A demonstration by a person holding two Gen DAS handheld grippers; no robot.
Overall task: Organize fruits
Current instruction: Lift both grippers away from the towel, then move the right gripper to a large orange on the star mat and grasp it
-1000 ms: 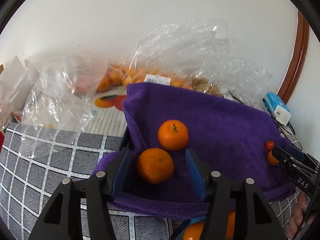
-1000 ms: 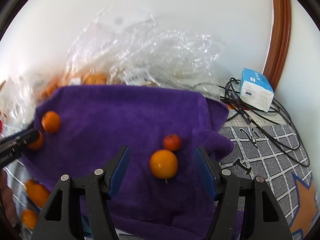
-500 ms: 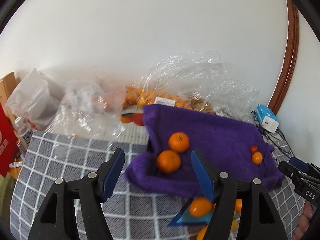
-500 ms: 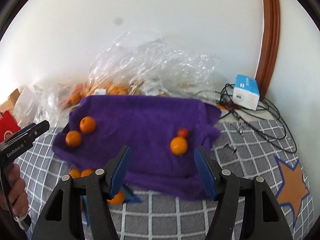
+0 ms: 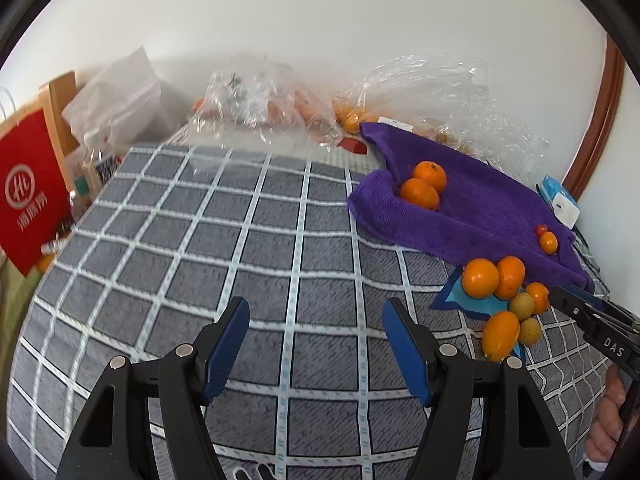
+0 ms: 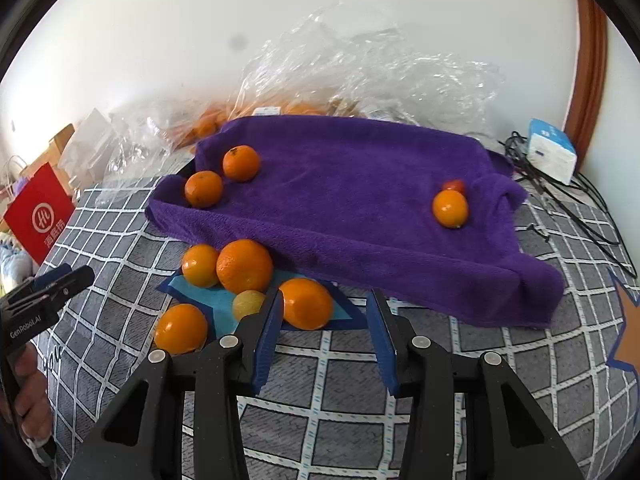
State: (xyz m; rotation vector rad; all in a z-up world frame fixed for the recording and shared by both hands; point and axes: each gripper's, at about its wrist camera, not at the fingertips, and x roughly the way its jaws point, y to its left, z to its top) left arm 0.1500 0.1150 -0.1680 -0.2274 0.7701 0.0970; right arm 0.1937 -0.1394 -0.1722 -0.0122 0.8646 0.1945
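A purple towel lies on the grey checked cloth. Two oranges rest at its left end; an orange and a small red fruit rest at its right end. Several oranges and a small yellow fruit sit on a blue patch in front of the towel. My right gripper is open and empty, with one orange just inside its left finger. My left gripper is open and empty over bare cloth, left of the pile.
Clear plastic bags with more oranges lie behind the towel against the white wall. A red paper bag stands at the left. A blue-white box and black cables lie at the right, by a wooden frame.
Both grippers have pulled back and away from the towel. The left one has swung left over bare cloth. The fruit pile in front of the towel has come into view.
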